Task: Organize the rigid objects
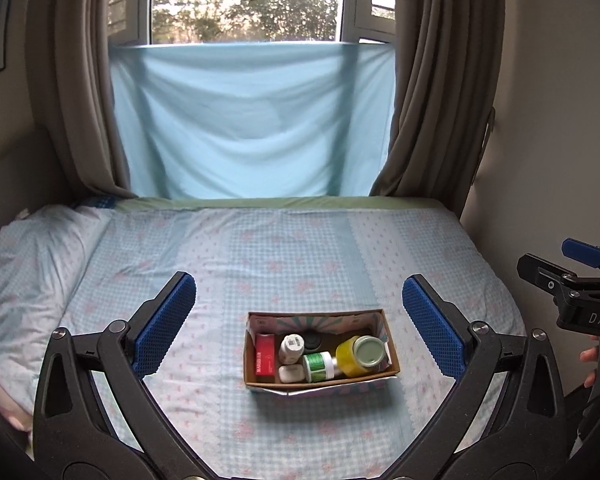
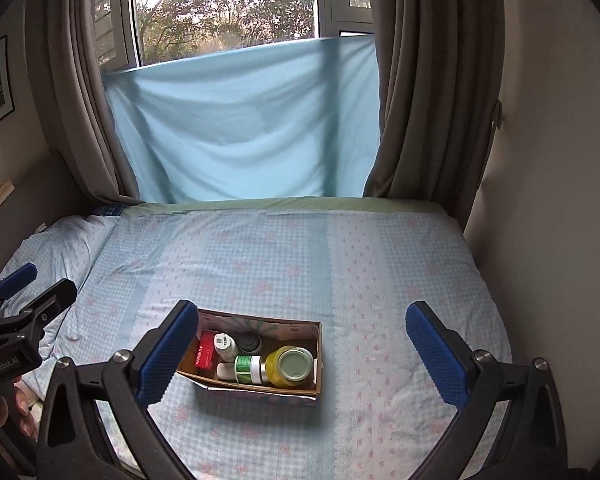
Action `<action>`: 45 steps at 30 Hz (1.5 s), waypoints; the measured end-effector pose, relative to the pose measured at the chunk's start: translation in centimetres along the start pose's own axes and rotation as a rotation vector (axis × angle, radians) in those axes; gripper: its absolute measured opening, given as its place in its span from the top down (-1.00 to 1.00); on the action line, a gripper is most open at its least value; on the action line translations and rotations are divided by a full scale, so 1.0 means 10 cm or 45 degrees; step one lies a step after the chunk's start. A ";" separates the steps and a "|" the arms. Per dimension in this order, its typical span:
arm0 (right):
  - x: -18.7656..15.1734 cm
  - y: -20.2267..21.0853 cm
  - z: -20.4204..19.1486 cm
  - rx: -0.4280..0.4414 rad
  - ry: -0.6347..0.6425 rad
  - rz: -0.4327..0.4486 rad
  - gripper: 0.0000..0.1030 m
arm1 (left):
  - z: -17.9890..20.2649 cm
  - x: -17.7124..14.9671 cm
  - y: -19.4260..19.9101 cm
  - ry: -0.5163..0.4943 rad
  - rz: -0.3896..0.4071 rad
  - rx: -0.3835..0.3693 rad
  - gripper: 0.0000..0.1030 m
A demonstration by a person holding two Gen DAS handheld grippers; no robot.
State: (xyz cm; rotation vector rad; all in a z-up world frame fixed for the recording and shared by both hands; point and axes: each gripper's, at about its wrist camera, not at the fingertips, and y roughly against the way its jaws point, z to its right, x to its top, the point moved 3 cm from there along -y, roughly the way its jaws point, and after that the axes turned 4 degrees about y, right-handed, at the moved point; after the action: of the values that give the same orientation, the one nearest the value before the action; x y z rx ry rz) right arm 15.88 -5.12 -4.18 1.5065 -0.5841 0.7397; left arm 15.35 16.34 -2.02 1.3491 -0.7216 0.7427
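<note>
An open cardboard box sits on the bed, also in the right wrist view. Inside lie a red box, a white bottle, a small white bottle, a green-labelled jar, a yellow jar with a pale green lid and a dark round object. My left gripper is open and empty above the bed, the box between its fingers in view. My right gripper is open and empty, right of the left one.
The bed has a blue checked sheet with a pillow at the left. A light blue cloth hangs over the window between grey curtains. Walls close in on both sides.
</note>
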 end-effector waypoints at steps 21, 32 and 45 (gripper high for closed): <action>-0.18 0.30 0.07 -0.096 -0.029 0.098 -1.00 | 0.20 -0.12 0.30 -0.007 0.083 -0.067 -1.00; -0.19 0.32 0.06 -0.088 -0.004 0.111 -1.00 | 0.21 -0.13 0.36 0.002 0.108 -0.038 -1.00; -0.18 0.32 0.10 -0.084 -0.011 0.117 -1.00 | 0.29 -0.09 0.35 -0.018 0.124 -0.024 -1.00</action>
State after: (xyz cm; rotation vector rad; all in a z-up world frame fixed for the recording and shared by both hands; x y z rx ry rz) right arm 12.49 -6.53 -3.39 1.4300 -0.6817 0.7774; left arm 11.91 13.68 -0.48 1.3099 -0.8083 0.8027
